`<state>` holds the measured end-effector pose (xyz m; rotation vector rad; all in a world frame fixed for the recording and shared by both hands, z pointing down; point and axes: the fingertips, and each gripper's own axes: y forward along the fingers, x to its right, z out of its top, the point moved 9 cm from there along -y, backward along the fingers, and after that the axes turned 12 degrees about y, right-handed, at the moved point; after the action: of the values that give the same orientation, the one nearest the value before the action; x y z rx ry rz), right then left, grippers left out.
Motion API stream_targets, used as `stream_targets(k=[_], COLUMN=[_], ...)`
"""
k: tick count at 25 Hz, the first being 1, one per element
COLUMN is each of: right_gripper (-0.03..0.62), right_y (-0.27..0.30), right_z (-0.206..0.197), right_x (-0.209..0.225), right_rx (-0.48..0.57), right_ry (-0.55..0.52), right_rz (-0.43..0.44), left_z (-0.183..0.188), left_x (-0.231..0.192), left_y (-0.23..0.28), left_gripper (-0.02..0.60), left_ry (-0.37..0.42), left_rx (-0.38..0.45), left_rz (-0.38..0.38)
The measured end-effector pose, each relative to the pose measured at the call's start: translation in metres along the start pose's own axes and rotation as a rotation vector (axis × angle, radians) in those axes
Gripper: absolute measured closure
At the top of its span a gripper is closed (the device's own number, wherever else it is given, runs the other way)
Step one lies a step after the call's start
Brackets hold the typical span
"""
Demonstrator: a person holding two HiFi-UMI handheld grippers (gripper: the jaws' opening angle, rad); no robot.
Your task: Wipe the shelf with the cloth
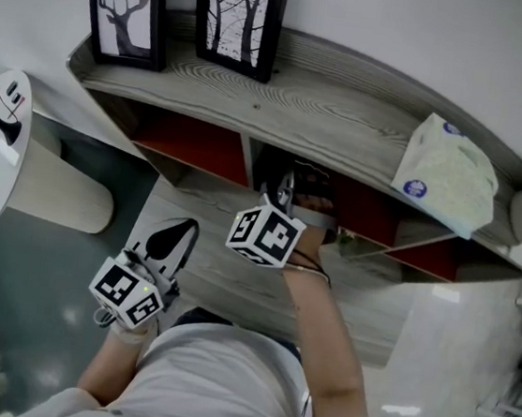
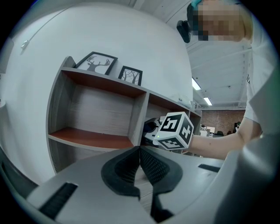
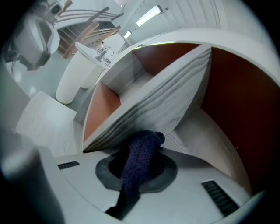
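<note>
The grey wooden shelf (image 1: 293, 103) has red-brown compartments under its curved top. My right gripper (image 1: 288, 192) reaches into the middle compartment, its marker cube (image 1: 262, 234) just outside. In the right gripper view the right gripper (image 3: 140, 151) is shut on a dark blue cloth (image 3: 141, 159), whose bunched end touches the edge of the upright grey divider (image 3: 157, 107). My left gripper (image 1: 171, 237) hangs lower left, in front of the shelf. The left gripper (image 2: 140, 155) has its black pads together with nothing between them.
Two framed pictures, a deer (image 1: 127, 7) and trees (image 1: 237, 16), stand on the shelf top at left. A pack of tissues (image 1: 446, 174) lies on its right end. A white rounded stand (image 1: 5, 138) sits left of the shelf.
</note>
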<state>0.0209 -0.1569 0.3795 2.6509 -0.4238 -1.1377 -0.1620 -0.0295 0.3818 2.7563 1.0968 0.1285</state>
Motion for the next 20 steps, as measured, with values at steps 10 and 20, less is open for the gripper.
stream_targets(k=[10,20], right_gripper=[0.568,0.568], right_y=[-0.025,-0.053], right_z=[-0.017,-0.067], right_x=[-0.030,0.000], right_rx=[-0.085,-0.229], right_ry=[-0.065,0.041], right_rz=[0.057,-0.064], left_z=[0.001,0.002], left_x=[0.009,0.026], left_y=[0.009,0.032], left_gripper=[0.566,0.566], left_ry=[0.002,0.016], left_rx=[0.017,0.015], left_rz=[-0.073,-0.174])
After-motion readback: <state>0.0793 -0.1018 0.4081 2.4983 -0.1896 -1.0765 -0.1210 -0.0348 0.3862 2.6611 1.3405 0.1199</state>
